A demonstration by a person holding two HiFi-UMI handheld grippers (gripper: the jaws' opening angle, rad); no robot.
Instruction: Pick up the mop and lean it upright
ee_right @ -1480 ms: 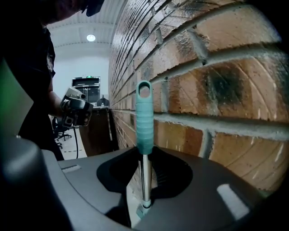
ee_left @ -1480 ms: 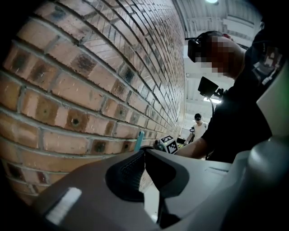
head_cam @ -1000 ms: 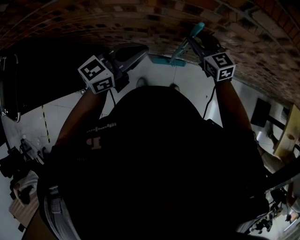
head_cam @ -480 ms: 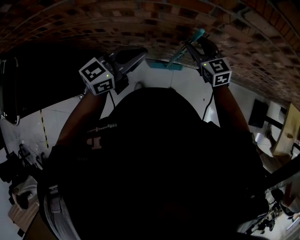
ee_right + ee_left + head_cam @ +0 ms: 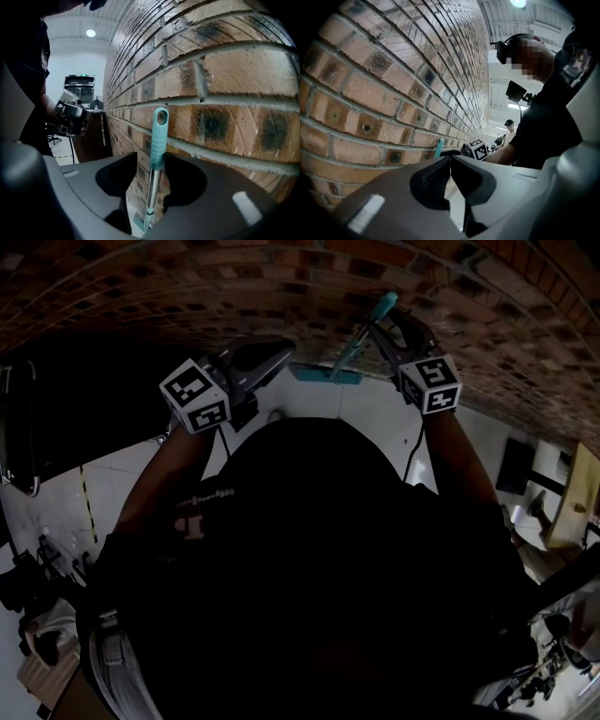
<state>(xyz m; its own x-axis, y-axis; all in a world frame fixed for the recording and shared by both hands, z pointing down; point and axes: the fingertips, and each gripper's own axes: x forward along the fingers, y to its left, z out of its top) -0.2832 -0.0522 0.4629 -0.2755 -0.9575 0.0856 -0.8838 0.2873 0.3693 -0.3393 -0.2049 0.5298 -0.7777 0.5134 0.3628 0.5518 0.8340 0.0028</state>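
The mop stands upright against the brick wall (image 5: 220, 84), with its teal grip (image 5: 158, 136) resting on the bricks and its silver shaft running down to the teal head (image 5: 143, 221) on the floor. My right gripper (image 5: 151, 161) is open around the grip. A gap shows on the left side, and the right jaw sits close beside the grip. In the head view the mop handle (image 5: 382, 306) rises by the right gripper (image 5: 389, 329), above the mop head (image 5: 323, 374). My left gripper (image 5: 450, 161) is shut and empty, held near the wall to the left.
The brick wall (image 5: 281, 277) fills the space straight ahead. White floor (image 5: 375, 409) lies at its foot. From the left gripper view, the right gripper's marker cube (image 5: 478, 149) and another person (image 5: 509, 124) far down the hall are visible. A dark door (image 5: 77, 86) stands along the wall.
The mop's top and my right gripper have shifted slightly left and closer to the wall. The left gripper has barely moved.
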